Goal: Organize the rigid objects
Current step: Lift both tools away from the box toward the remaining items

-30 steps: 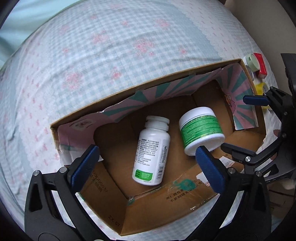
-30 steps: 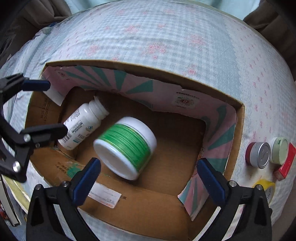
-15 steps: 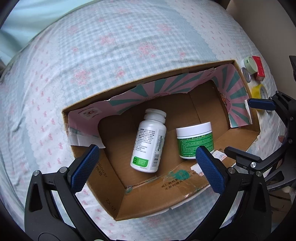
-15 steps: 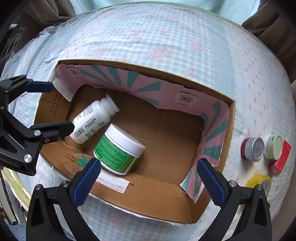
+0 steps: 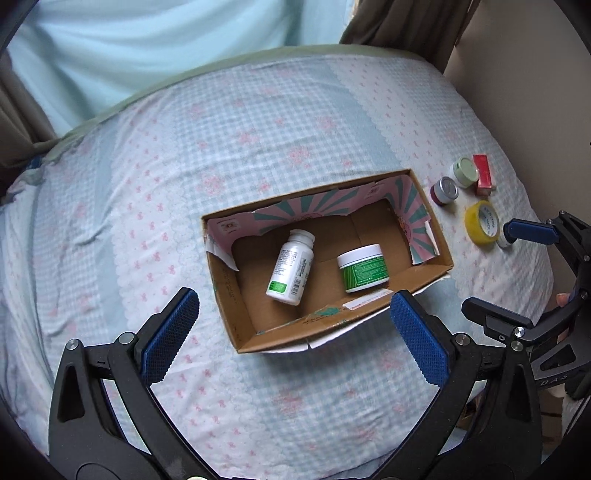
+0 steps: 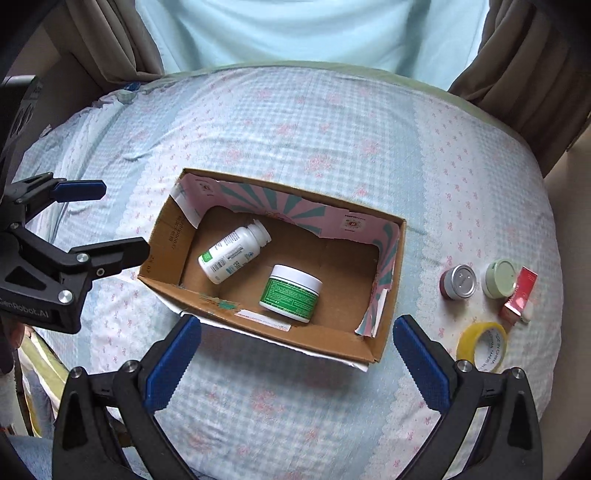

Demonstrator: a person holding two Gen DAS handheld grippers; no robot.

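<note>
Left wrist: left tongs (image 5: 291, 338) spread above box (image 5: 236, 317).

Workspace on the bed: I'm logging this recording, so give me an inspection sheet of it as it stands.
Surface: bed sheet, pale blue check with pink flowers, a few creases.
Job's things: open cardboard box holds a white pill bottle on its side and a green-label jar, standing upright.
Still outside, right of the box: silver-lid tin, pale green jar, red carton, yellow tape roll.
Clutter: nothing seen.
Grippers: left gripper and right gripper above the bed's near side, jaws wide apart, empty.
Cables: nothing seen.
Surroundings: light blue curtain, brown drapes either side.
</note>
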